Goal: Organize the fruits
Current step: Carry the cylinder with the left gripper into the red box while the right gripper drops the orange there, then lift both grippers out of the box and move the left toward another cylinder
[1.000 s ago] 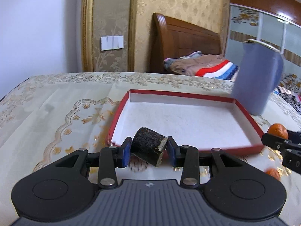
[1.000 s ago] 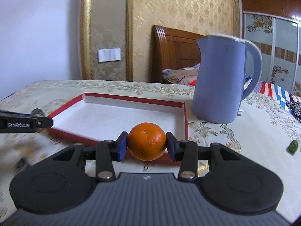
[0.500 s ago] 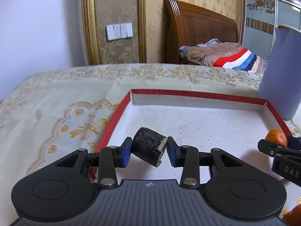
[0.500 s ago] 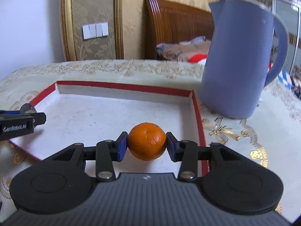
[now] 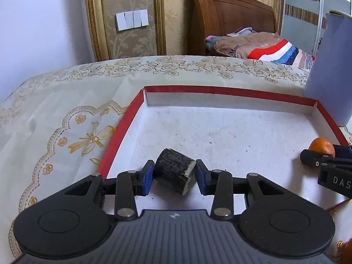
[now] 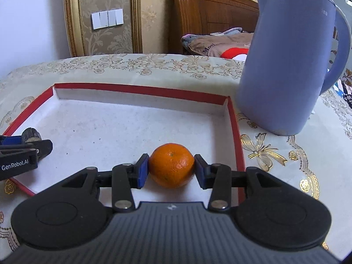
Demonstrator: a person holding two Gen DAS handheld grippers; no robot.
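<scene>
My left gripper (image 5: 173, 177) is shut on a short dark cylindrical piece (image 5: 173, 175) with a pale cut end, held just above the near left part of the red-rimmed white tray (image 5: 220, 90). My right gripper (image 6: 171, 168) is shut on an orange (image 6: 171, 165), low over the tray's near right part (image 6: 140, 91). Each gripper shows at the edge of the other's view: the right one with its orange (image 5: 321, 146) at the right, the left one (image 6: 26, 149) with the dark piece (image 6: 32, 133) at the left.
A tall blue-grey jug (image 6: 290, 66) stands on the patterned tablecloth (image 5: 66, 114) just right of the tray's far right corner. Another orange thing (image 5: 346, 249) peeks in at the bottom right of the left wrist view. A bed with folded blankets (image 5: 253, 46) lies behind the table.
Both grippers have moved forward and down over the tray, each keeping its grip. The tray and the jug now look nearer and larger.
</scene>
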